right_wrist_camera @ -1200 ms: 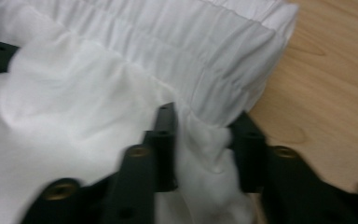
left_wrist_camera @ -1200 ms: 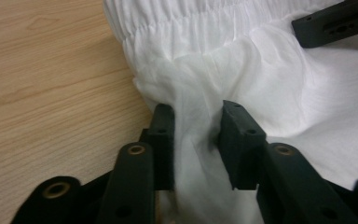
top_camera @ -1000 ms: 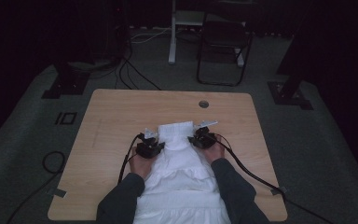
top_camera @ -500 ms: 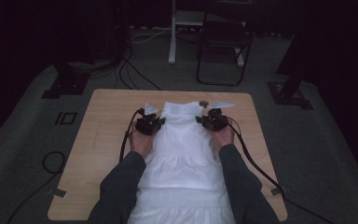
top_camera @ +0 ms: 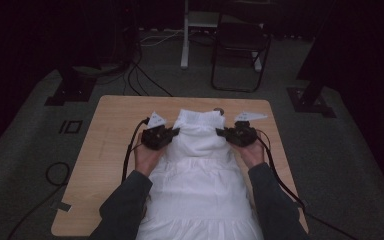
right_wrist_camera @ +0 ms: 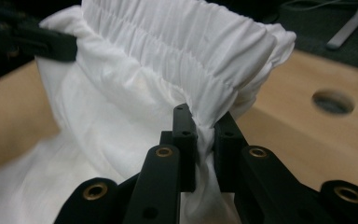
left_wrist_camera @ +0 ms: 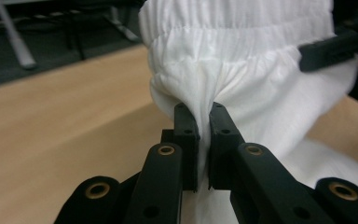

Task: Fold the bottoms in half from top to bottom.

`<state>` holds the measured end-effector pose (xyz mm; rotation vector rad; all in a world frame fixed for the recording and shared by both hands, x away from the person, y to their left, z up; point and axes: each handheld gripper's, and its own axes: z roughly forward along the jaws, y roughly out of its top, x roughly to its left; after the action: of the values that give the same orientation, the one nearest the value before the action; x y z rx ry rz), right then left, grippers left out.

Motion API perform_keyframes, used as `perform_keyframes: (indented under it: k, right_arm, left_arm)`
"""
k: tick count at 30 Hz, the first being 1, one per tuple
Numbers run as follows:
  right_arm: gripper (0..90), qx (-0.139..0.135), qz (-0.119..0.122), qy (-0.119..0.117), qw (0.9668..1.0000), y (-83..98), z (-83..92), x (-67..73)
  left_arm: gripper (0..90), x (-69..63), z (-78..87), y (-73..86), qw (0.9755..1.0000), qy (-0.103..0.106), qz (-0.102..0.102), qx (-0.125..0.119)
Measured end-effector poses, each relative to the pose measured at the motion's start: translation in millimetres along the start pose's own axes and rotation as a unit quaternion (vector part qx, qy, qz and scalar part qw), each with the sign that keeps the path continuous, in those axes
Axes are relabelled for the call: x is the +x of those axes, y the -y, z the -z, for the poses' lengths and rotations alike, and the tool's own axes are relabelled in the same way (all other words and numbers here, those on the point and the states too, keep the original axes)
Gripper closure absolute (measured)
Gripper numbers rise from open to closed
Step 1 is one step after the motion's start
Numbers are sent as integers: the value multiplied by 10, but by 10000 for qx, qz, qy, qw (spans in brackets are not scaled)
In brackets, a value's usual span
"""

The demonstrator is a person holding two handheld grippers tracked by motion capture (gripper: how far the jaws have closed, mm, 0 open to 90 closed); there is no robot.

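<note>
White cotton is filling the space between my two hands: a gathered garment [top_camera: 200, 165] is lying down the middle of the wooden surface [top_camera: 110, 150], its lower part spreading toward me and running off the near edge between my sleeves. Starting at the left, my left gripper [top_camera: 176, 132] is pointing inward at the garment's side, with its grey plate on top and its cable [top_camera: 128, 155] looping down beside my wrist. In the left gripper view its jaws are clenching a pinch of the cloth [left_wrist_camera: 204, 116] just under the ruched elastic band [left_wrist_camera: 242, 39], and the fabric is bunching into tight folds where the black pads are squeezing it.

Moving to the middle, the upper end of the garment is being held up off the surface, the elastic band forming a puffed top edge between both grippers while the cloth below is draping back down onto the wood.

At the right, my right gripper [top_camera: 220, 132] is mirroring the other one, aimed inward at the opposite side of the garment. In the right gripper view its jaws are also closing firmly on the cloth, gripping a fold [right_wrist_camera: 204, 126] right at the lower edge of the elastic band [right_wrist_camera: 182, 42]. Past it, a round hole [right_wrist_camera: 333, 101] is showing in the surface. Beyond the far edge, a dark folding chair [top_camera: 240, 50] is standing on the grey floor.
</note>
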<state>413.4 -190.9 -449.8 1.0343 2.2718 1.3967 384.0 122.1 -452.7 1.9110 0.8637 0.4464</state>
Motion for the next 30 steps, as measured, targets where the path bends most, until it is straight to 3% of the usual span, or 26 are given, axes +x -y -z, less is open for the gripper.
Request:
perform_keyframes:
  k: [3, 5, 7, 10, 13, 17, 20, 26, 29, 30]
  right_arm:
    - [825, 157, -4, -169, 9997, 247, 108, 128]
    - [824, 326, -11, -211, 9992, 441, 131, 224]
    - [824, 547, 28, -248, 9982, 642, 118, 315]
    - [823, 784, 36, -278, 9965, 899, 73, 408]
    - [810, 947, 9, -250, 9952, 1047, -5, 441]
    - [655, 946, 191, 24, 9953, 1080, -79, 469]
    - [546, 915, 272, 217, 9952, 1064, -125, 463]
    - [421, 1090, 162, 329, 9934, 1080, -258, 414]
    - [434, 1177, 126, 304, 9925, 1095, -310, 400]
    - [502, 1184, 100, 256, 9926, 1093, -317, 392]
  left_arm:
    - [846, -171, 118, 238, 9994, 303, 74, 155]
    - [845, -287, 167, 413, 9985, 385, 35, 382]
    - [844, -369, 174, 597, 9965, 514, 127, 649]
    - [842, -461, 135, 858, 9932, 534, 125, 1022]
    - [841, -457, 52, 1023, 9911, 551, 228, 1192]
    - [838, -424, -7, 1078, 9908, 482, 284, 1235]
    - [836, -428, -39, 1087, 9907, 410, 218, 1278]
    - [829, -452, -101, 1106, 9908, 256, 68, 1326]
    - [826, -429, -137, 1110, 9909, 241, 75, 1320]
    - [826, -415, -149, 1106, 9911, 235, 86, 1311]
